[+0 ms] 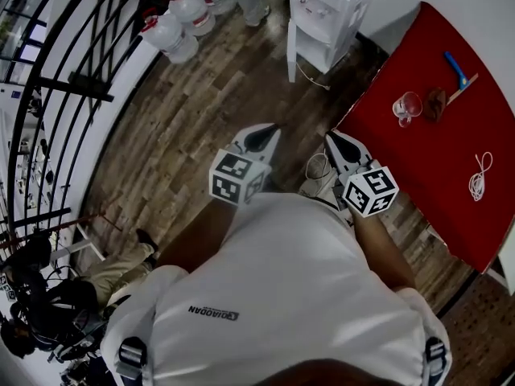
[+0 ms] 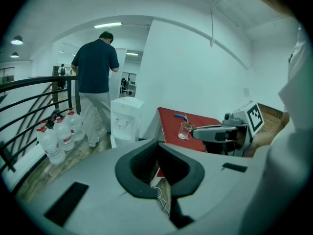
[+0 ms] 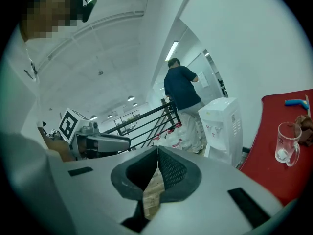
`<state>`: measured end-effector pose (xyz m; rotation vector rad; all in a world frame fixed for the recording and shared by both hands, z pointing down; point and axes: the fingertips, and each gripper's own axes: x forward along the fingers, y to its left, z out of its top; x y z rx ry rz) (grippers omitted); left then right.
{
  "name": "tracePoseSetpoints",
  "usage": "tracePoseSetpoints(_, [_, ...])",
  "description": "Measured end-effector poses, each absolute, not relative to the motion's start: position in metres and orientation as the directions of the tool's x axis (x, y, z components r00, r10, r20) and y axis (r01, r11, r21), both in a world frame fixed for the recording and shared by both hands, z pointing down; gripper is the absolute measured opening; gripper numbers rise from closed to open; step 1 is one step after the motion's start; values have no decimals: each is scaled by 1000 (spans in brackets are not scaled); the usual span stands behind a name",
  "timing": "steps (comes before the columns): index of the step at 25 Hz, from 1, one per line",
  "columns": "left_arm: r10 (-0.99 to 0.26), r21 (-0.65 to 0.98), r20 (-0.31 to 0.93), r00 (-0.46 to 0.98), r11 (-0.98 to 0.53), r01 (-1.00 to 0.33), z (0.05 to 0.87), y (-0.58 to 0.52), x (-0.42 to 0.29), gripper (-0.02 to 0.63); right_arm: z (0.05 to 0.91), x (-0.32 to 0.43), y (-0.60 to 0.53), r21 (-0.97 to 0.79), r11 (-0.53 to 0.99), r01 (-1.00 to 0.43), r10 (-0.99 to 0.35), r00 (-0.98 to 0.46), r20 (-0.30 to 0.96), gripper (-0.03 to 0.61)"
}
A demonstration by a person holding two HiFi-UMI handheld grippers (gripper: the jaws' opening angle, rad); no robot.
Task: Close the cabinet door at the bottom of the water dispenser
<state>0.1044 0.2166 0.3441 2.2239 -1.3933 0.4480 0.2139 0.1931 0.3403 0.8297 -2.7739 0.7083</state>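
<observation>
In the head view the water dispenser (image 1: 330, 10) stands at about 12 o'clock from the person, well apart across the wooden floor. The white panel at its lower left, which I take for the cabinet door (image 1: 291, 51), stands swung out, so the task seems not yet begun. The left gripper (image 1: 262, 135) and the right gripper (image 1: 341, 141) are held side by side before the body, both pointing toward the water dispenser, probably because the person is on the approach and has nothing to carry. A red table (image 1: 434, 167) lies at 3 o'clock with a glass mug (image 1: 406, 107) on it, and water bottles (image 1: 181, 18) stand at 11 o'clock beside a black railing (image 1: 72, 87). In the left gripper view the water dispenser (image 2: 124, 119) is at 11 o'clock beyond the jaws, with a person in a dark shirt (image 2: 95, 72) just beside it. The dark pads meet at their tips, so this gripper is clenched on nothing; only the floor shows through the gap behind them. In the right gripper view the water dispenser (image 3: 222, 126) is at 2 o'clock, and the jaws are likewise pressed together and empty. I judge that closed jaws give a blunt, firm tip, which suits pushing a door better than spread fingers.
</observation>
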Motion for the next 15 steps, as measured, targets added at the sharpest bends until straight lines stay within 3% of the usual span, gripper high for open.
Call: tracePoseSetpoints(15, [-703,246,510,497,-434,-867,363,120,-41,-3,370,82,110,-374,643,-668,-535,-741,405,21])
